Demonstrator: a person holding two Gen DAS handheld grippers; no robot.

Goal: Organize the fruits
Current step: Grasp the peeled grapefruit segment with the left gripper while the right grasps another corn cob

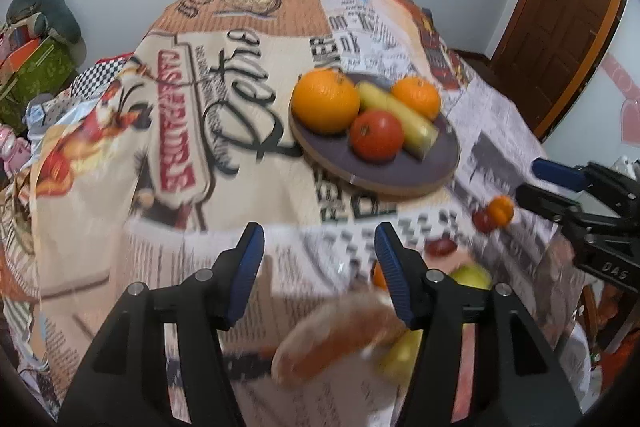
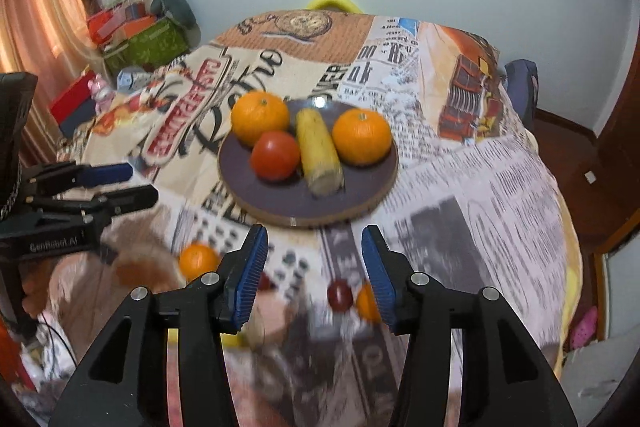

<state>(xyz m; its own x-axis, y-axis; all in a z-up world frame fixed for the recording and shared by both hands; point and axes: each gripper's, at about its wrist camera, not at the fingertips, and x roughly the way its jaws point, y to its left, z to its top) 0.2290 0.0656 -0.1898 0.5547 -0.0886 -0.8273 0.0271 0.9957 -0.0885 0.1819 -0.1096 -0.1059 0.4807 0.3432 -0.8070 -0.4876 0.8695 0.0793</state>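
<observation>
A: From the left wrist view, the left tongs stand apart with nothing between the pads. Is that right?

B: Yes, open and empty. The blurred orange-brown fruit lies near, below and between the fingers, but neither pad presses on it. The right tongs show at the right edge, also parted, just beside a small orange and a small red fruit.

A: And the plate?

B: It sits far of the tongs, in the middle of the worktop. I count four things on it: two oranges, the left orange and the right orange, one tomato and one yellow piece lying between them.

A: How should the next pick go, in your judgement?

B: Choose one loose fruit, centre it between the pads and close gently; round fruit will likely roll off a glancing grip.

A: Now the right wrist view.

B: The right tongs are open and hold nothing. The left tongs reach in from the left, also parted. The plate carries the same four. Near the camera I count three loose: one orange on the left, one dark red fruit and one orange fruit partly behind the right finger. More may be hidden in the blur.
</observation>
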